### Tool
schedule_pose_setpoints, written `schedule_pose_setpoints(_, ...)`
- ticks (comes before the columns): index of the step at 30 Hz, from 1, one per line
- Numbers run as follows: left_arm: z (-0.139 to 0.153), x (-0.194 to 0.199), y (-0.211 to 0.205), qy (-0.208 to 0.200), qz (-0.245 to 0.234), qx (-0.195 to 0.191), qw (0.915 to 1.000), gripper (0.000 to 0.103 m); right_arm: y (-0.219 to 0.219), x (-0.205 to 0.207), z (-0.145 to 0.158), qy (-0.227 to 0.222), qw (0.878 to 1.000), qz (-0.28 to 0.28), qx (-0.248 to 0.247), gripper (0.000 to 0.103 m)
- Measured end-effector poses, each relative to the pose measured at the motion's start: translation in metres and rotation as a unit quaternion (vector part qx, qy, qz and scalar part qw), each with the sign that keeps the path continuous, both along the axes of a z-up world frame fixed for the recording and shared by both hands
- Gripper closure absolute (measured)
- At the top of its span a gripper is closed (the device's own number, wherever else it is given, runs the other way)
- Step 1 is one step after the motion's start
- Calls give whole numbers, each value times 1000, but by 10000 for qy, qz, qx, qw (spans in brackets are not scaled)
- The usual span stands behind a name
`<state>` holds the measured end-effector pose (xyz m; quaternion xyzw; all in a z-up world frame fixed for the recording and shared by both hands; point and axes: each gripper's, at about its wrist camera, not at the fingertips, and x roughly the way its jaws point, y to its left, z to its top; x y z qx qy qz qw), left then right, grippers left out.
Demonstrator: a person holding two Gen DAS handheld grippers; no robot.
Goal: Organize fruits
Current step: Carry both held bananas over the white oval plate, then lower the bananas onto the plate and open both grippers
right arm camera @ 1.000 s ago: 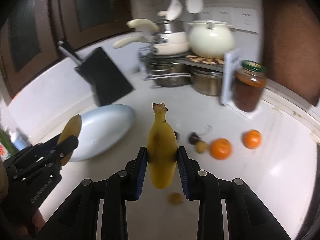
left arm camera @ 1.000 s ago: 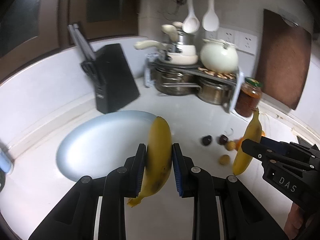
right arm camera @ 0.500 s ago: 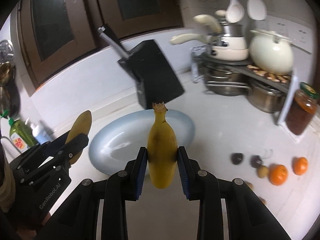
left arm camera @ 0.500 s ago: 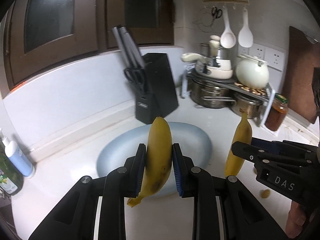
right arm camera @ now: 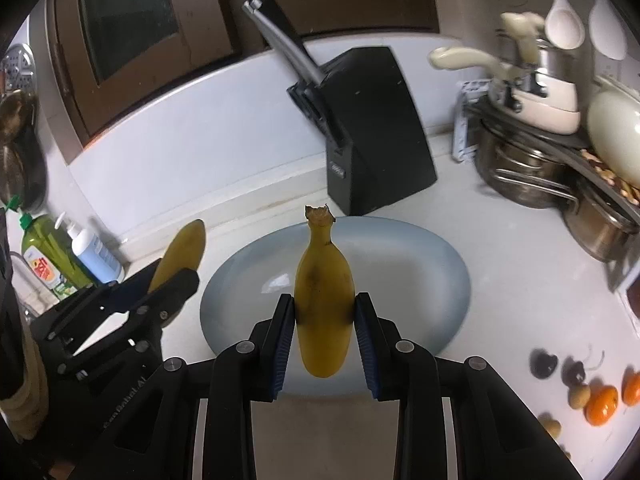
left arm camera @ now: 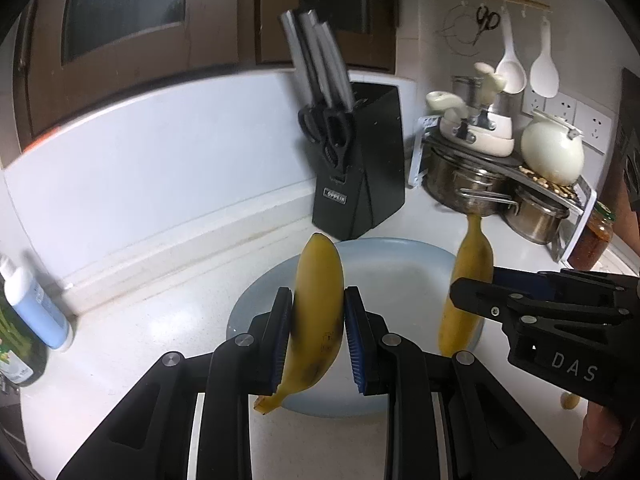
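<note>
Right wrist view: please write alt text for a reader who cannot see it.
The right gripper clamps a yellow banana stem-up above a pale blue oval plate on a white counter. At left, the left gripper holds a second banana; a black knife block stands behind the plate.

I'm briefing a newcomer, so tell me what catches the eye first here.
Two bananas held upright in the air: the left claw clamps one banana, stem down, and the right claw clamps the other banana, stem up. Both hang over the pale blue oval plate on the white counter, in front of a black knife block.
</note>
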<state>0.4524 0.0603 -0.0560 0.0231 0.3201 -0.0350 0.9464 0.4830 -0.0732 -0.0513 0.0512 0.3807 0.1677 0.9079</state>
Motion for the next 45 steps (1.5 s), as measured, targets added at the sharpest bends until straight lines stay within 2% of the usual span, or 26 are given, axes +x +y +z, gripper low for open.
schedule_pose_setpoints(10,-24,34,11,329,-24,-34,9994,77,22,54,-25,631,9968,493,-55,71)
schedule_pose_setpoints(16,-44,58,16,670,1,-199,9976,77,31,80,-42,848,9945,560,-237,71)
schedule_pose_setpoints(24,-68,83,14,1049,-53,-209,9943,77,32,101,-59,1095,9919,561,-311,71)
schedule_pose_setpoints(45,-90,110,15,1486,140,-213,9886,76,32,123,-79,1100,9921,541,-269,71)
